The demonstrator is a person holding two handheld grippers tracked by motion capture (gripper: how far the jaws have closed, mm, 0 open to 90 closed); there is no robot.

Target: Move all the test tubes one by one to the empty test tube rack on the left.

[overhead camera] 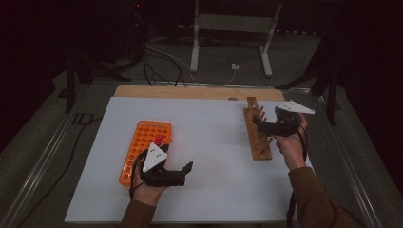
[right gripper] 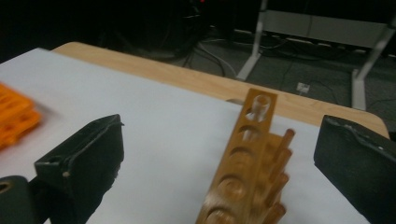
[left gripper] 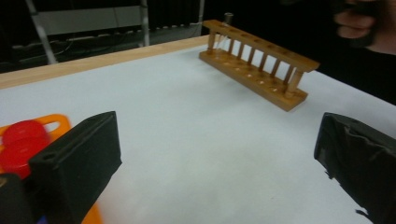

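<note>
An orange tube rack (overhead camera: 145,147) lies at the left of the white sheet, with one red-capped tube (overhead camera: 158,139) standing in it. My left gripper (overhead camera: 187,173) hovers just right of the rack's near end, open and holding nothing. In the left gripper view the red cap (left gripper: 23,140) sits beside the left jaw. A wooden tube rack (overhead camera: 256,135) stands at the right, and a clear tube (right gripper: 259,105) rests in its far hole. My right gripper (overhead camera: 260,127) hangs over the wooden rack (right gripper: 243,158), open and holding nothing.
A white sheet (overhead camera: 209,142) covers a wooden table whose far edge (overhead camera: 190,91) shows. Beyond it stand a metal desk frame (overhead camera: 228,33) and cables (overhead camera: 161,61) on the floor. A metal rail (overhead camera: 43,156) runs along the left side.
</note>
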